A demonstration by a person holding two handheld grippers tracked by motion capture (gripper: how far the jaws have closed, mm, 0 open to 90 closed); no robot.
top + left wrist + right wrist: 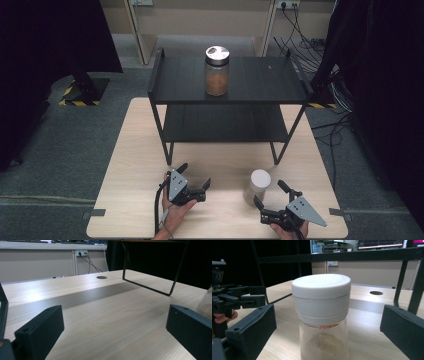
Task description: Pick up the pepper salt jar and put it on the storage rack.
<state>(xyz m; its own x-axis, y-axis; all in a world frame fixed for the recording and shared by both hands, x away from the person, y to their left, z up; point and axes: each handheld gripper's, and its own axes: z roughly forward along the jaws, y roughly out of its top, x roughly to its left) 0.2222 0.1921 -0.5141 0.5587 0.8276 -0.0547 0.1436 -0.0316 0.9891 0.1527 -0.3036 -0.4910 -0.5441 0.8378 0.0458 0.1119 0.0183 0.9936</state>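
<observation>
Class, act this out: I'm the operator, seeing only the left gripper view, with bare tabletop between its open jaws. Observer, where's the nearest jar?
Observer: A white-lidded jar stands on the table just ahead of the right gripper, facing the gap between its open jaws, ungripped.
Operator: Any other jar around?
Observer: Yes, a silver-lidded jar holding brown powder stands on the top shelf of the black rack.
</observation>
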